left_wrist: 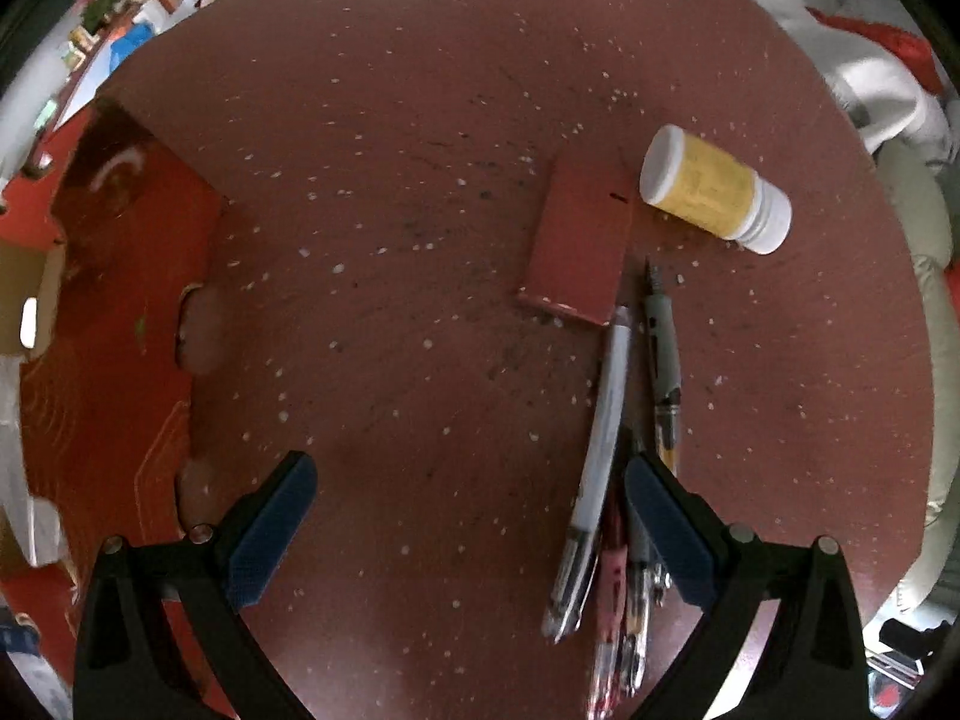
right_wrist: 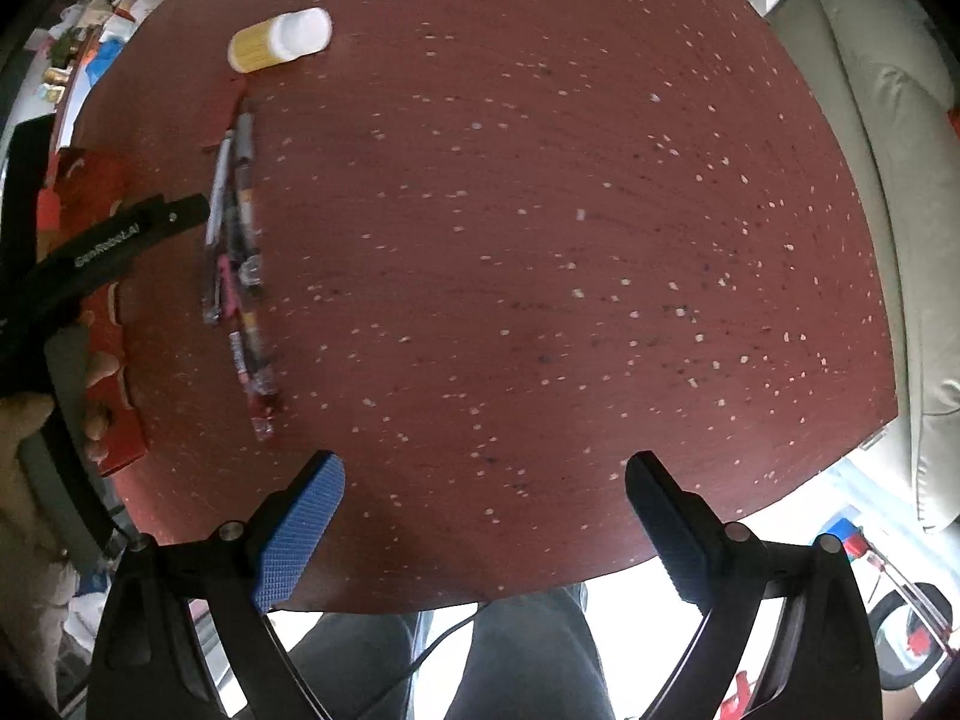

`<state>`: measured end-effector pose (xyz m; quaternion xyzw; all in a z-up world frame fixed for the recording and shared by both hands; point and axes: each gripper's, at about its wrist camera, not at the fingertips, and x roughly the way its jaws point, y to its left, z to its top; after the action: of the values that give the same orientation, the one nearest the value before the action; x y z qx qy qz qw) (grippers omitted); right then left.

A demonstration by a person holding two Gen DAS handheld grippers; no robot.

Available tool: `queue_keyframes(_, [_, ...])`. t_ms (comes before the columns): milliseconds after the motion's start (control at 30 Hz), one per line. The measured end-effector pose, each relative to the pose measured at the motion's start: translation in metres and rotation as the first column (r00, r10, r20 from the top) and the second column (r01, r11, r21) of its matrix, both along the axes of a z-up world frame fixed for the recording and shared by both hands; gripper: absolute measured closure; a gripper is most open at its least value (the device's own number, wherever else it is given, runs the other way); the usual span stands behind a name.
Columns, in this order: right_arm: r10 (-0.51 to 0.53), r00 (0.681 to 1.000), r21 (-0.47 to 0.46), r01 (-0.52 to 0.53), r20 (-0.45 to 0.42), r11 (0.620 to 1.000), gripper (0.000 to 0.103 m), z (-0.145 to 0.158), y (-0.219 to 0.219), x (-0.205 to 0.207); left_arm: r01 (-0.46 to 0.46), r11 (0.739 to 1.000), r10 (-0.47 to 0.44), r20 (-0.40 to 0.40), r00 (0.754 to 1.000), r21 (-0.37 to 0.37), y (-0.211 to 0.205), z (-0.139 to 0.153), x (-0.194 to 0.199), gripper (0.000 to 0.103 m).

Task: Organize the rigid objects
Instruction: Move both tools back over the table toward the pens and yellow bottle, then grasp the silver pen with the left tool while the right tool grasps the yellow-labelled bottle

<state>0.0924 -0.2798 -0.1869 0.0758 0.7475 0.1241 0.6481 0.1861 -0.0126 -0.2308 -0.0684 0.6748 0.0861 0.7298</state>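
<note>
While I hold both tongs over the speckled red table (left_wrist: 420, 240), my left gripper (left_wrist: 471, 534) gapes wide and grips nothing. Left of the red booklet (left_wrist: 579, 240) lies a red cardboard box (left_wrist: 114, 276); the pens (left_wrist: 606, 468) run in a bundle from the booklet's near corner toward my right finger. Just right of the booklet, the yellow pill bottle (left_wrist: 714, 189) lies on its side. My right gripper (right_wrist: 485, 531) is wide open and empty too, well right of the pens.
</note>
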Motion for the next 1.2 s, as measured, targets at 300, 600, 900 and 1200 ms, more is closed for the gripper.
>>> queue_keyframes(300, [0.023,1.000,0.034,-0.023,0.004,0.999,0.007,-0.001,-0.008,0.020,-0.025,0.997,0.028,-0.040,0.999,0.076,0.003,-0.009,0.011,0.000])
queue_keyframes(600, [0.145,0.985,0.016,-0.147,0.094,0.989,0.007,0.013,0.014,0.047,-0.019,0.998,0.022,-0.035,0.999,0.067,0.010,-0.007,0.005,0.000])
queue_keyframes(900, [0.472,0.805,-0.122,-0.461,0.358,0.879,0.007,0.045,0.093,0.126,0.069,0.997,-0.069,0.006,0.998,0.034,-0.003,-0.008,0.002,0.000])
queue_keyframes(1200, [0.663,0.642,-0.246,-0.621,0.386,0.744,0.008,0.022,0.166,0.167,0.016,1.000,-0.016,0.033,0.999,-0.012,0.010,-0.009,-0.018,0.000])
